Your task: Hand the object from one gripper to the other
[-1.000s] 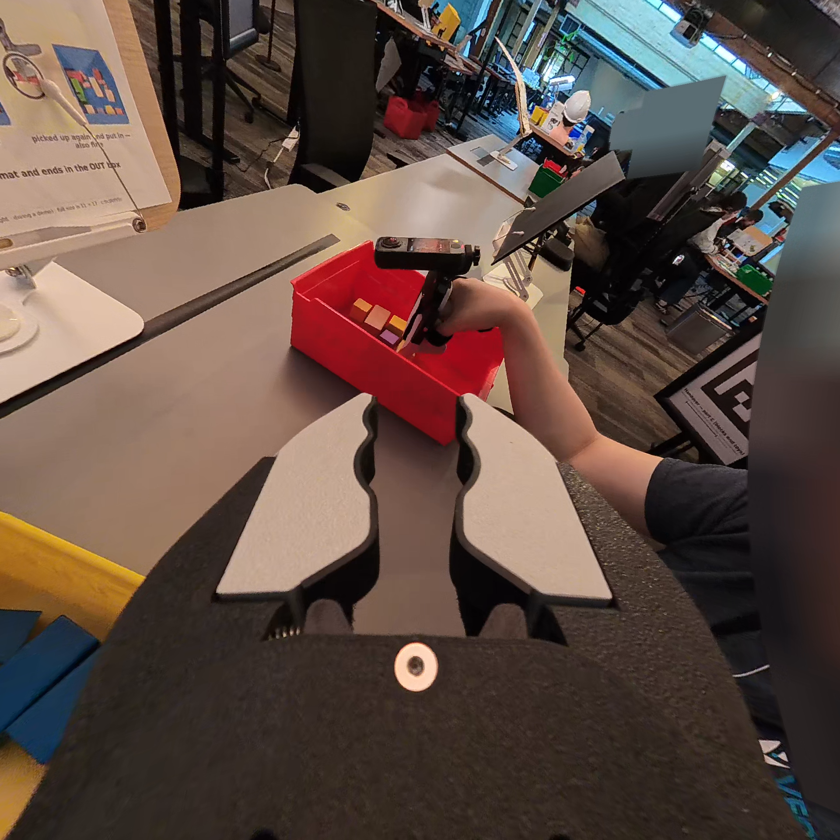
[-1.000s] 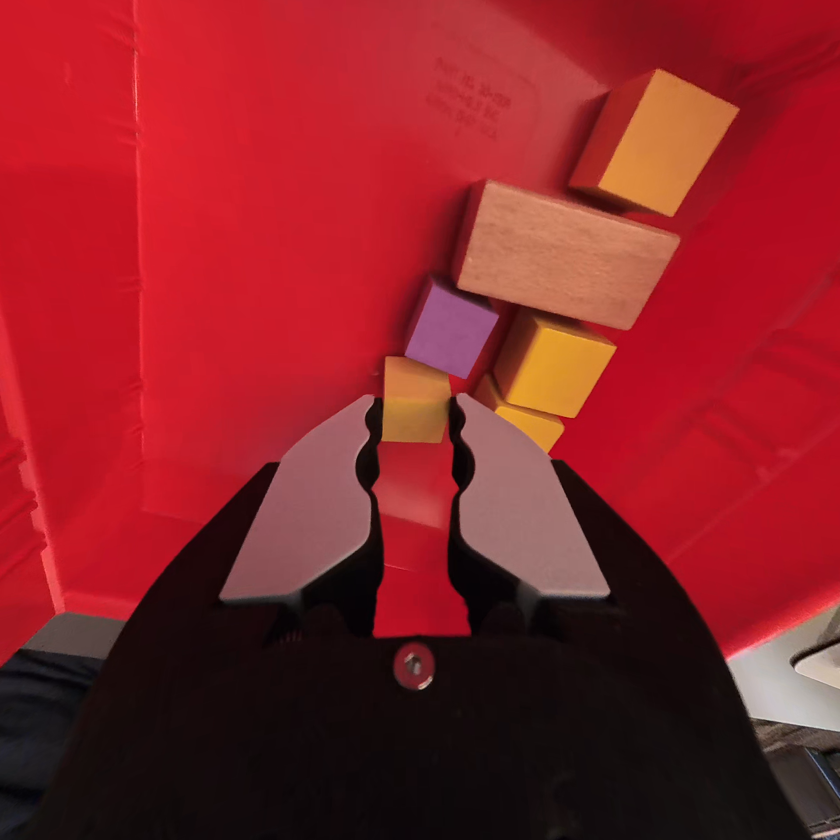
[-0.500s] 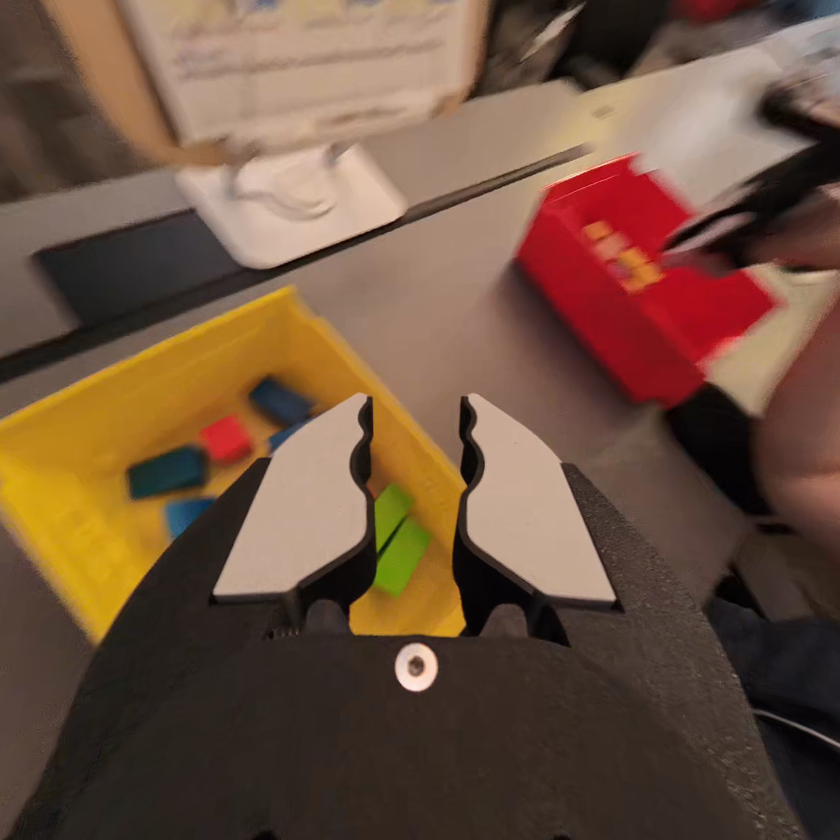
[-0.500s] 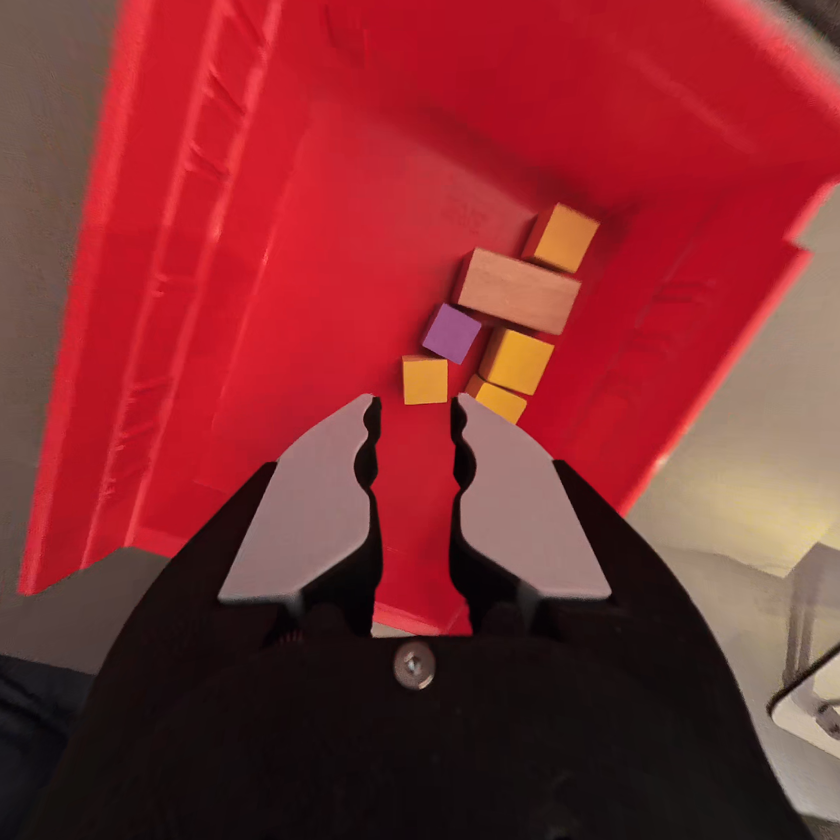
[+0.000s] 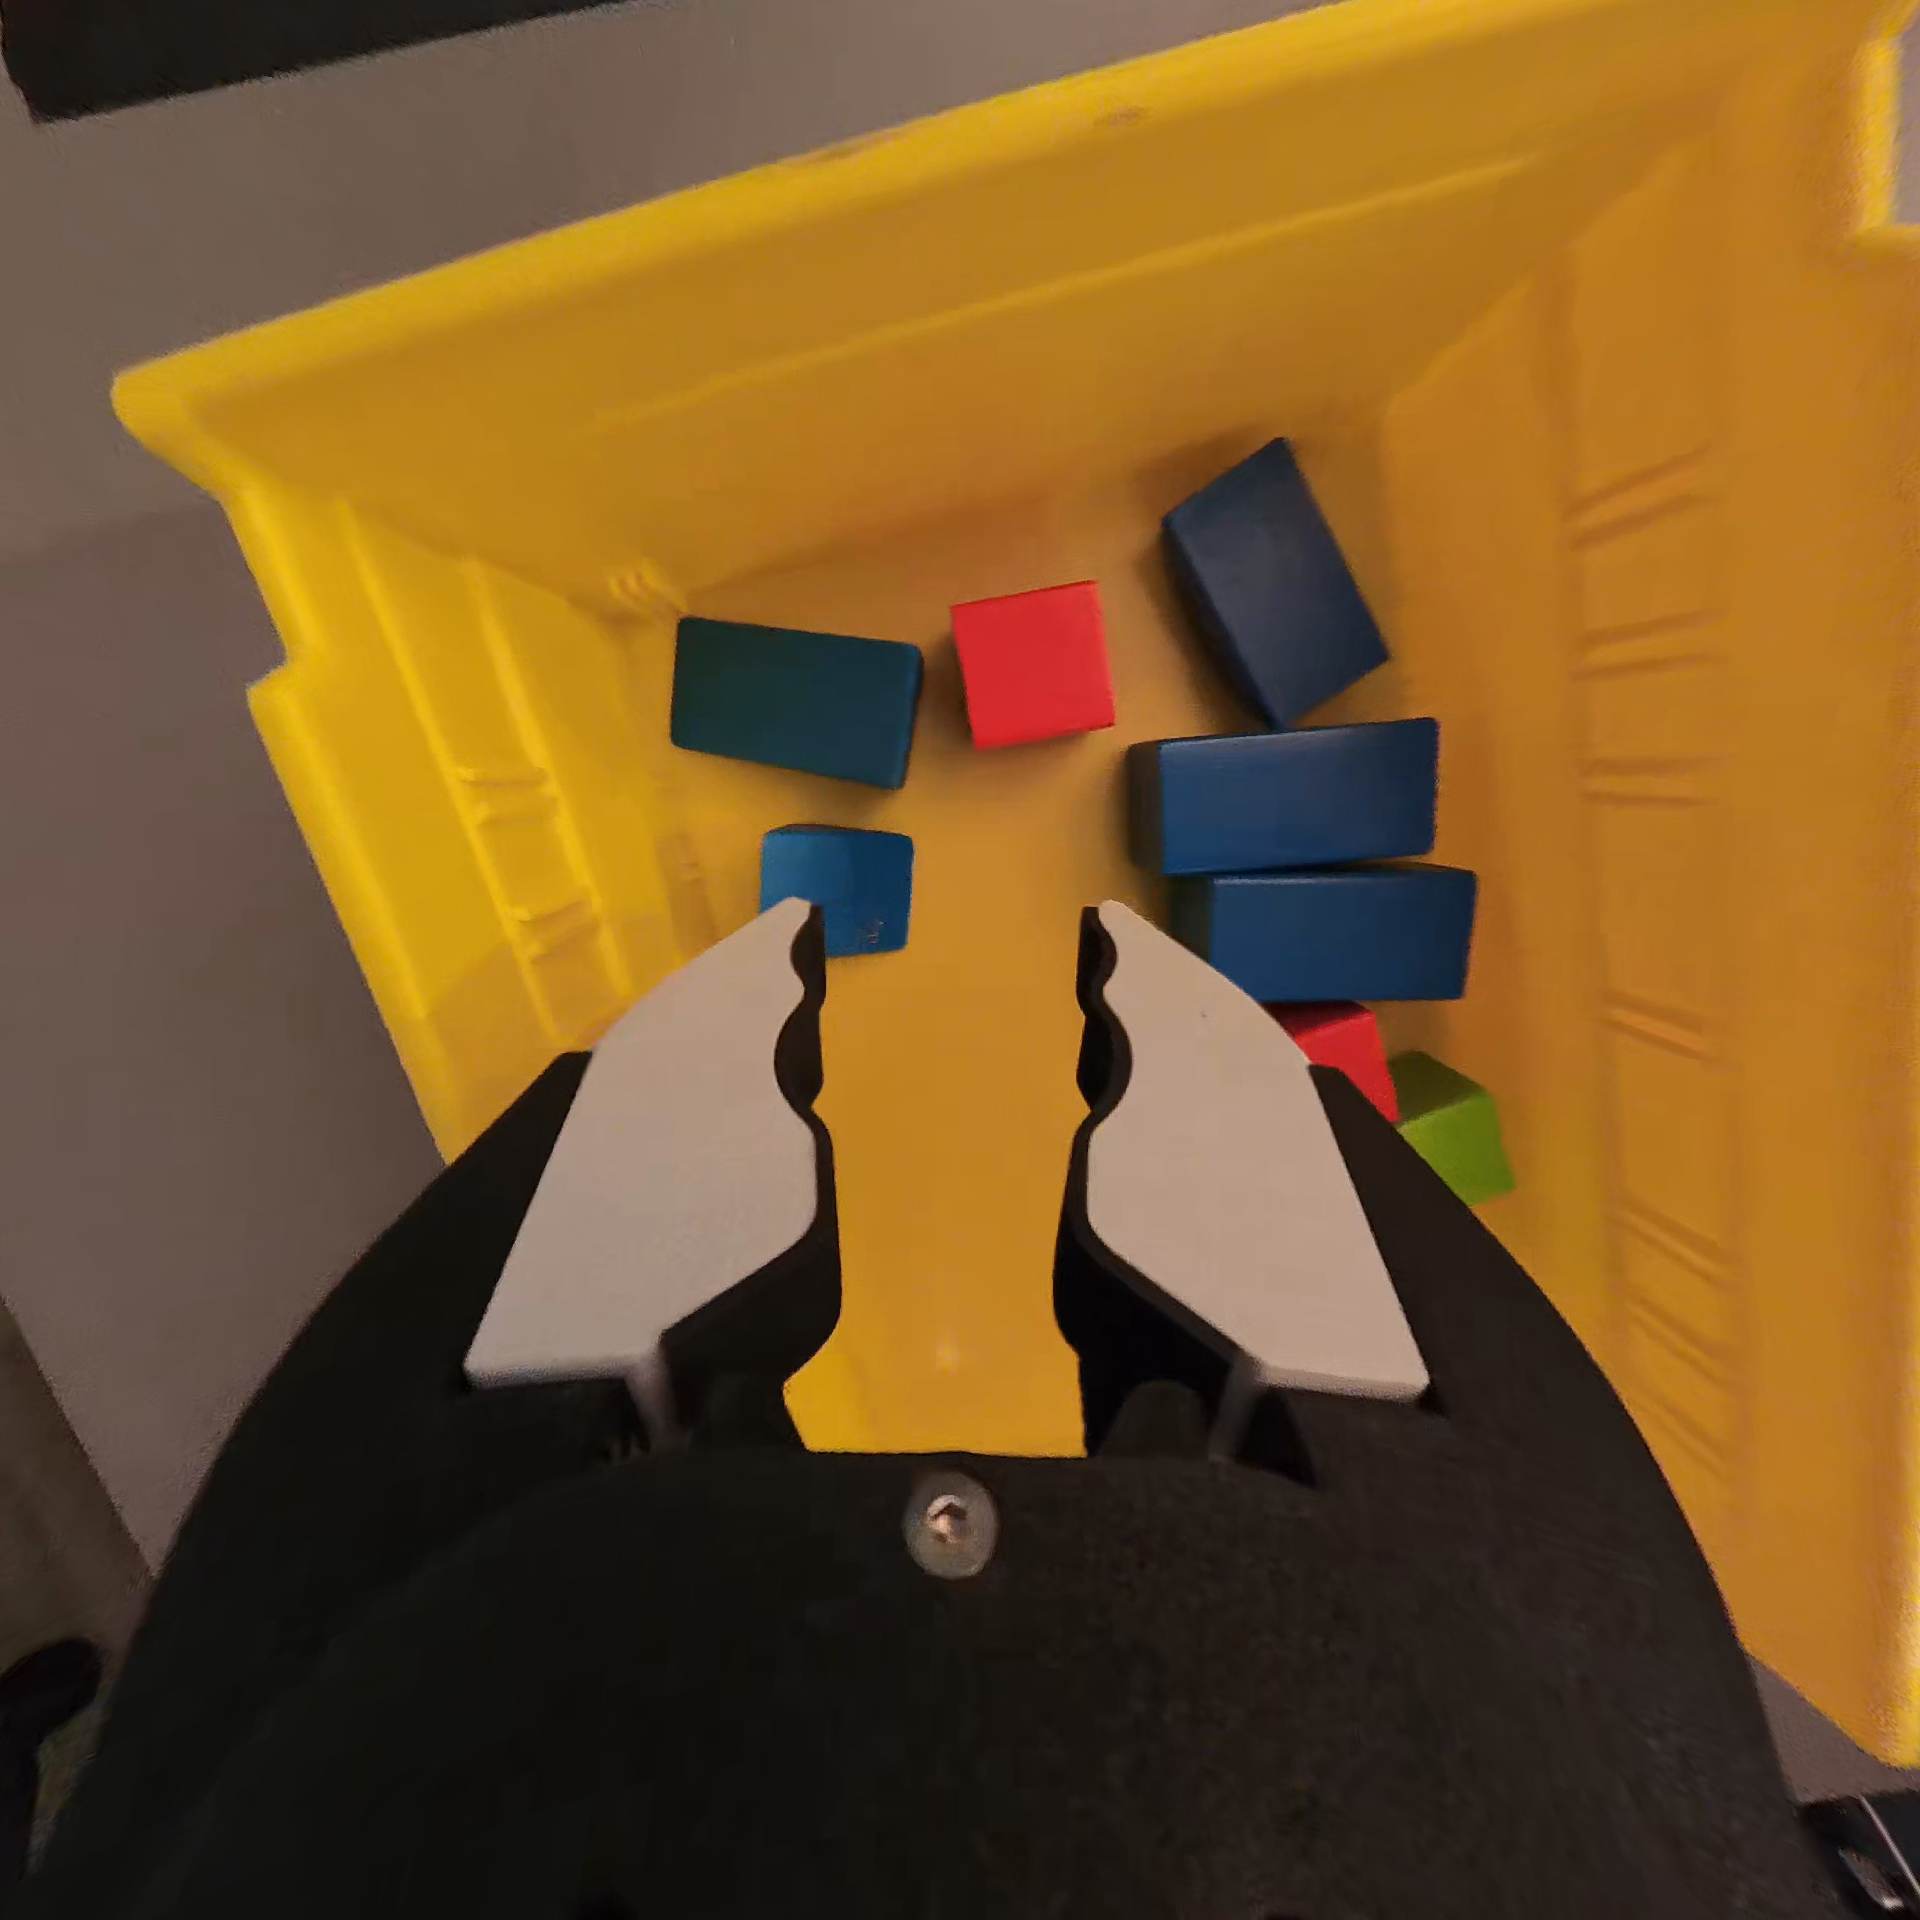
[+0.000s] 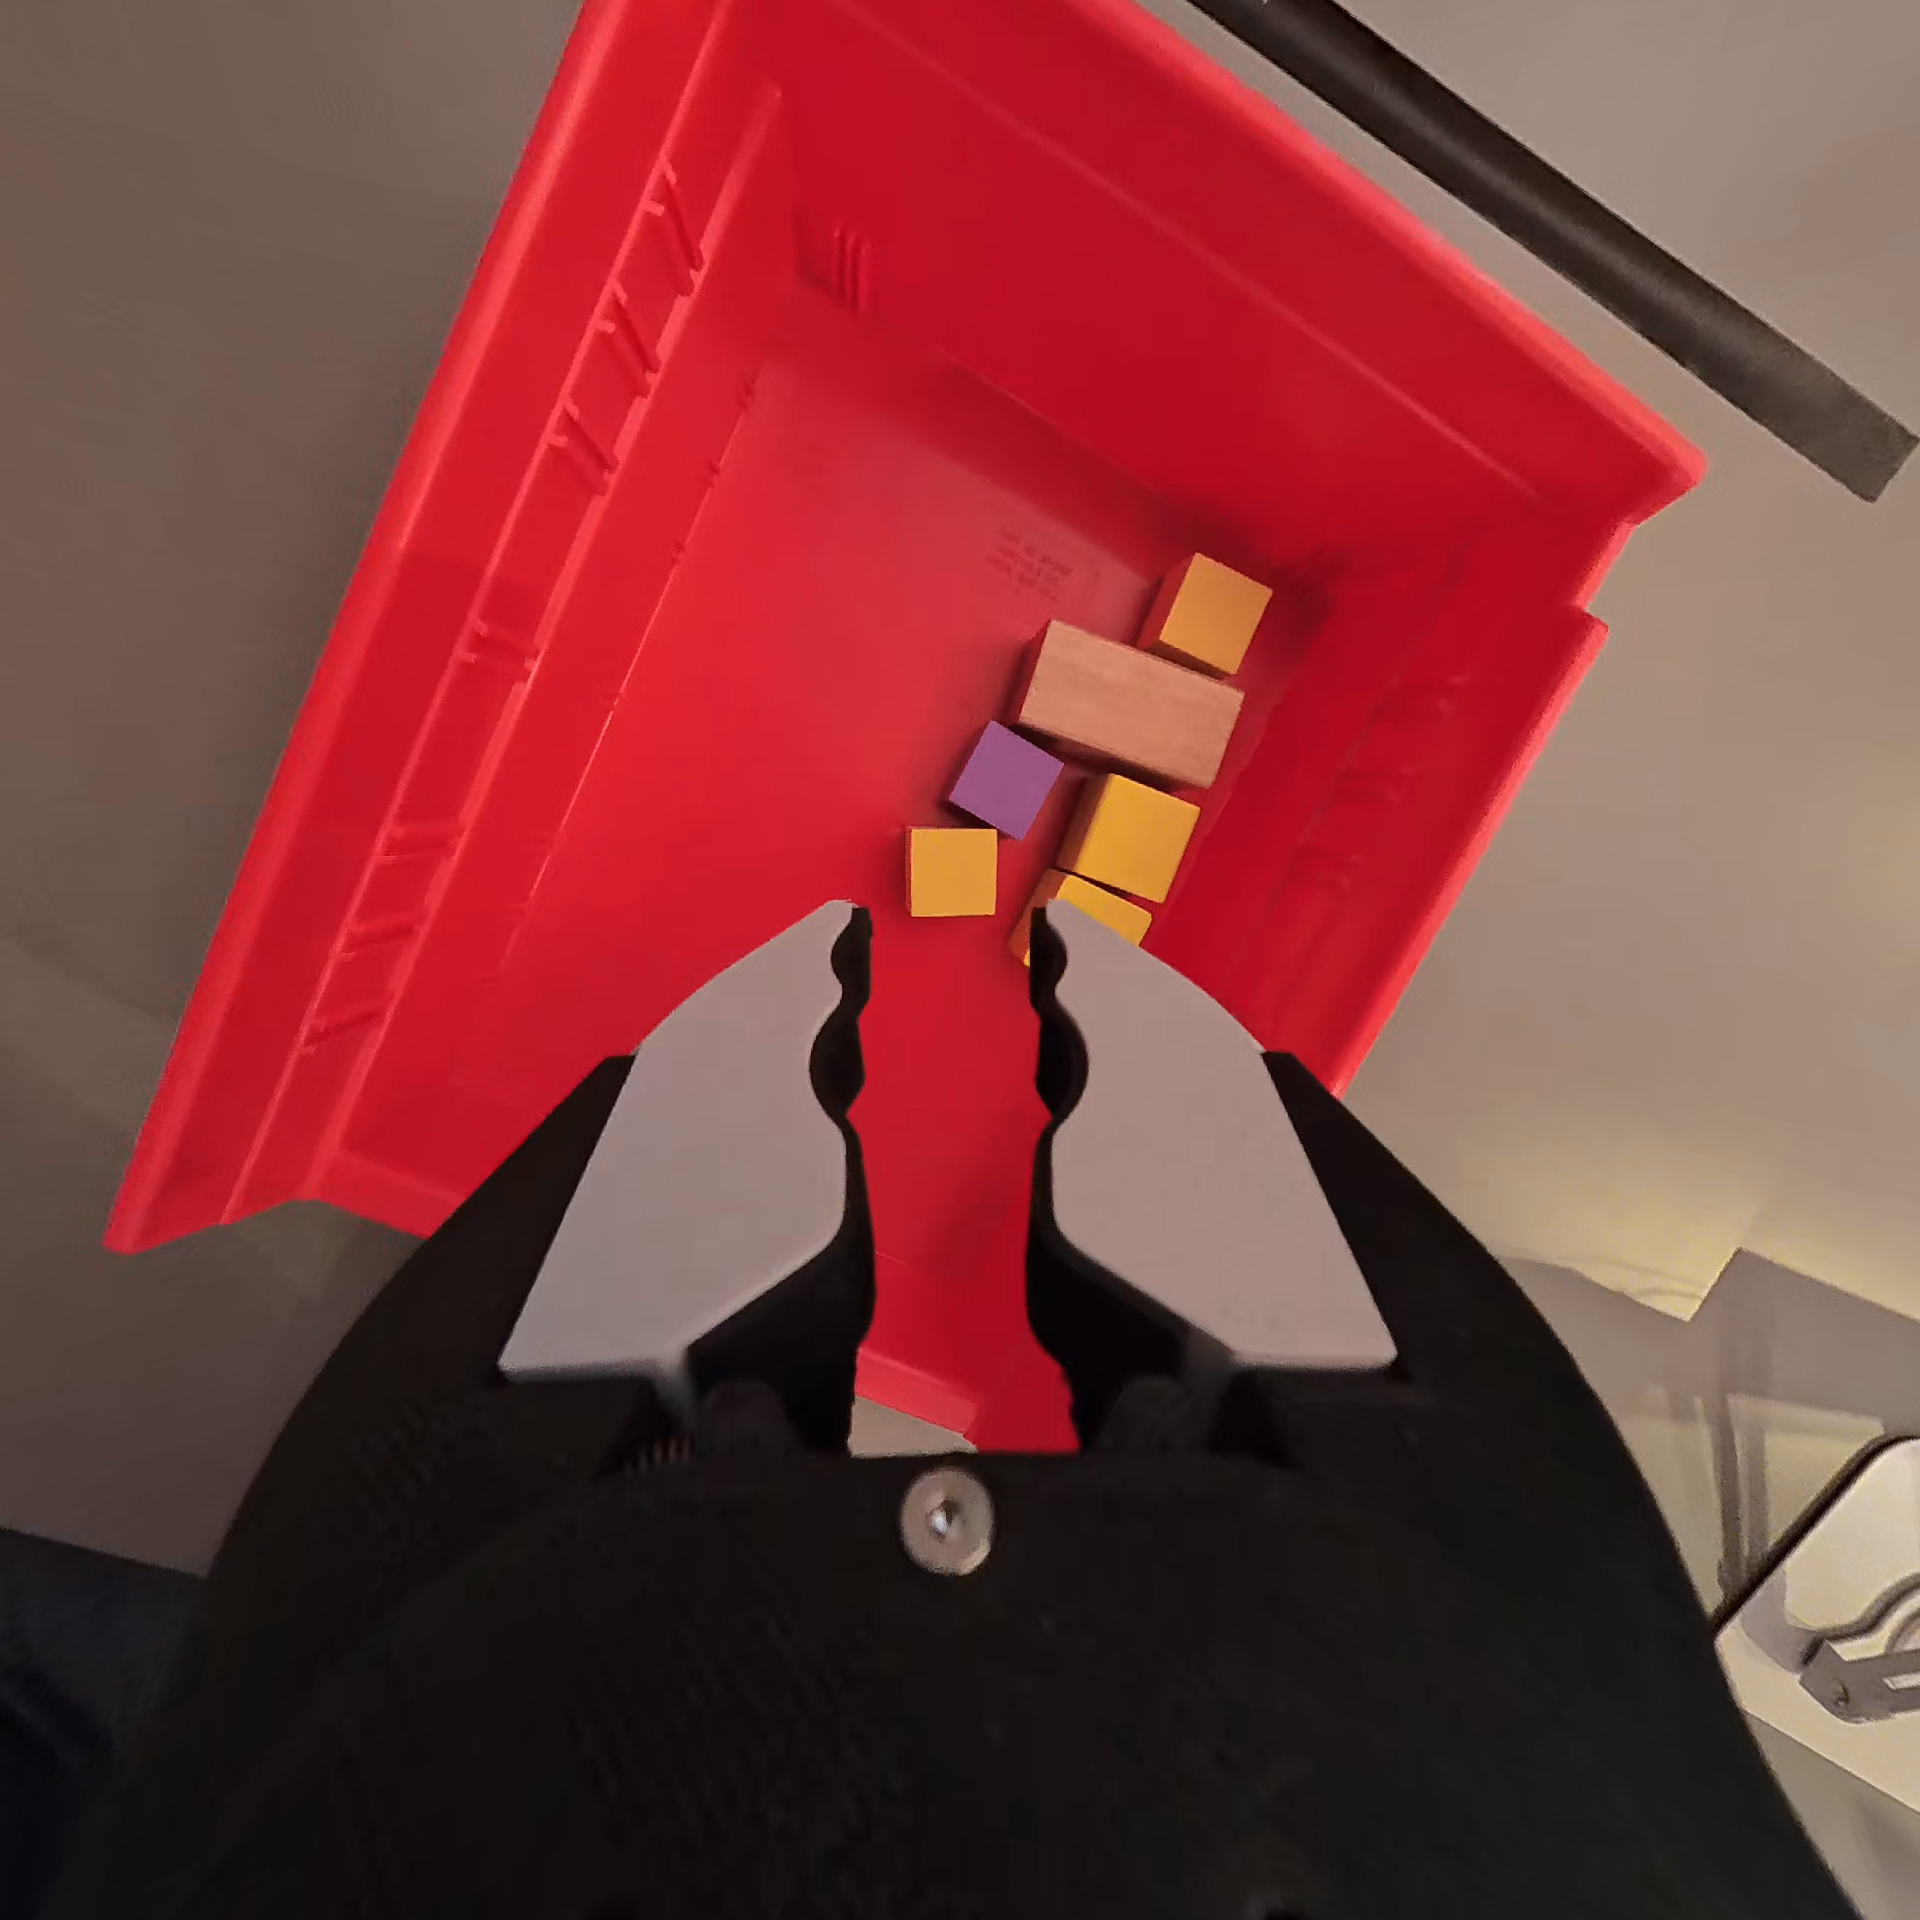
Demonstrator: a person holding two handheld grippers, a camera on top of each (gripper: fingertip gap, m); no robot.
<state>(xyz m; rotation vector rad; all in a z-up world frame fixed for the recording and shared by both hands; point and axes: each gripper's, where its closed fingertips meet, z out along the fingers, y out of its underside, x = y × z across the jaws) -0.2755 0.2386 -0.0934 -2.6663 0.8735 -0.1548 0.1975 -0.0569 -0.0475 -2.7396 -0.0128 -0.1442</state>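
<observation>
My left gripper (image 5: 948, 920) is open and empty above the yellow bin (image 5: 831, 343). In the bin lie a red cube (image 5: 1032, 665), a teal block (image 5: 795, 698), a small blue block (image 5: 842, 883) by my left fingertip, three dark blue blocks (image 5: 1288, 795), a second red block (image 5: 1340, 1044) and a green block (image 5: 1455, 1127). My right gripper (image 6: 948, 914) is open and empty above the red bin (image 6: 644, 582). That bin holds an orange cube (image 6: 951, 871) just beyond my fingertips, a purple cube (image 6: 1003, 779), a wooden block (image 6: 1132, 698) and other orange blocks (image 6: 1132, 836).
Both bins stand on a grey table (image 6: 208, 312). A dark strip (image 6: 1621, 270) runs across the table beyond the red bin. A white stand base (image 6: 1829, 1579) shows at the right edge of the right wrist view.
My left gripper swung from facing the red bin to down over the yellow bin and opened wider. My right gripper let go of the orange cube and rose away from the red bin's floor.
</observation>
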